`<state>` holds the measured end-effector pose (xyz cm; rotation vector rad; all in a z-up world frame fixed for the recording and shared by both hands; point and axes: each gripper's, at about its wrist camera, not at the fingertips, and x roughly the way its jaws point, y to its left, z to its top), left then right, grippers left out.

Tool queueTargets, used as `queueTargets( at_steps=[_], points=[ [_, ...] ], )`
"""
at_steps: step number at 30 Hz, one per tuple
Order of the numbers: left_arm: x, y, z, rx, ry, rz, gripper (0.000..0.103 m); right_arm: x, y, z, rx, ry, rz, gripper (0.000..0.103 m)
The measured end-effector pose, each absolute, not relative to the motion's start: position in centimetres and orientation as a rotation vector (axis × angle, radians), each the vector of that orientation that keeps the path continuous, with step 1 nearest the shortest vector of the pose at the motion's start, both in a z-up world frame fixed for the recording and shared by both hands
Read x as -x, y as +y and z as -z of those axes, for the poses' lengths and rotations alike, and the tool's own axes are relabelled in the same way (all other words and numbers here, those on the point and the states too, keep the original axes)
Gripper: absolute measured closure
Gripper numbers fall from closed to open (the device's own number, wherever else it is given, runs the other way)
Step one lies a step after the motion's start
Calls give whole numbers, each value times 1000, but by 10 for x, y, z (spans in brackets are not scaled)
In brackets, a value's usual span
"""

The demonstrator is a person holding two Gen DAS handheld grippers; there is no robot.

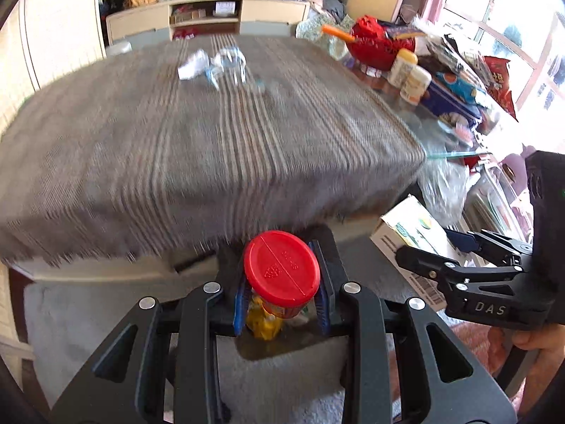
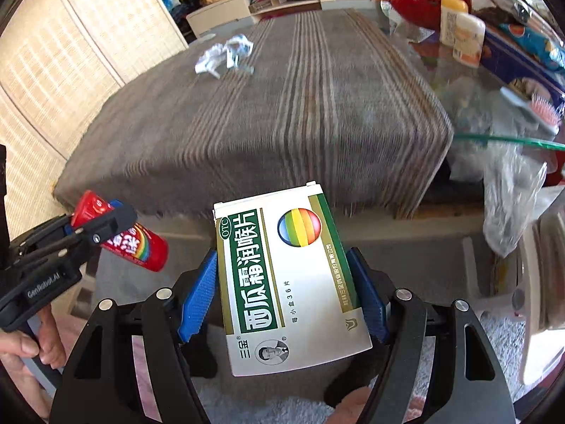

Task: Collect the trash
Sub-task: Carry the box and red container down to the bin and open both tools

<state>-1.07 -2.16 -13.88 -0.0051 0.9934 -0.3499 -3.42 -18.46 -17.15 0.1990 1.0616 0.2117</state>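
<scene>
Your left gripper (image 1: 282, 291) is clamped on a red-capped tube (image 1: 280, 279), blue pads pressing its sides just under the cap. Your right gripper (image 2: 287, 295) is clamped on a white-and-green medicine box (image 2: 286, 279), pads against its long edges. Both hang near the front edge of the striped grey cloth (image 2: 268, 116). Far left on that cloth: crumpled white paper (image 2: 210, 60) touching a crushed clear plastic bottle (image 2: 240, 51). Motion blur across the cloth
</scene>
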Motion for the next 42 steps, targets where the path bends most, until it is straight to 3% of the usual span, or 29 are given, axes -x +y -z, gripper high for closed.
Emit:
queueTargets(
  at_steps=[16,34,35,37,41,42],
  points=[
    [-14,-23,262,79,1206,362,75,25,-164,278,-158,1183,-220,30],
    [-32,-18,284,100,1261,334,75,2,-152,306,-180,1227,-232,28],
    [-31,-17,283,99,1260,334,74,2,-150,306,-176,1226,-229,27],
    [-31,-15,280,103,1252,327,66,4,-153,305,-156,1213,-220,15],
    [-30,-9,274,113,1230,307,58,7,-158,302,-164,1206,-207,11],
    [-30,-7,272,117,1227,301,50,7,-160,301,-167,1204,-202,6]
  ],
)
